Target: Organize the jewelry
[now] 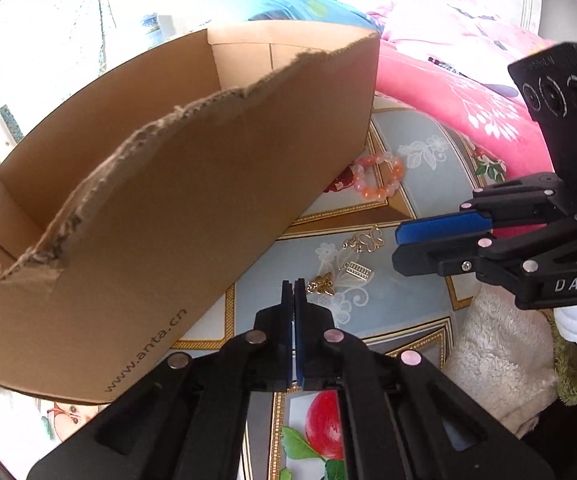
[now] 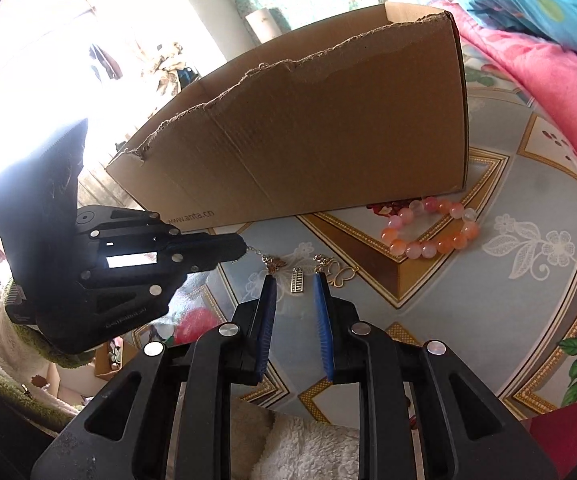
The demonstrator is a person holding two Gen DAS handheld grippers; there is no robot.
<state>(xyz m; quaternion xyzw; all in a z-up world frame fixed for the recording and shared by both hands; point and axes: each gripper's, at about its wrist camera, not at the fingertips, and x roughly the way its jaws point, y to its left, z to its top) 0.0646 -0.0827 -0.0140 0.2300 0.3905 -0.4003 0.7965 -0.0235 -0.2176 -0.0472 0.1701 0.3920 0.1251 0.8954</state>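
A: Standing open-topped on the patterned tablecloth, the cardboard box is presumably meant for the jewelry?

B: Likely. The beaded bracelet is left beside it. The gold charm chain is pinched at one end by the fully closed left gripper; the right gripper is held partly open, empty (bedding lies behind).

A worktop covered in floral-patterned cloth carries a torn cardboard box, a pink-and-orange bead bracelet beside it, and small gold charms nearby.
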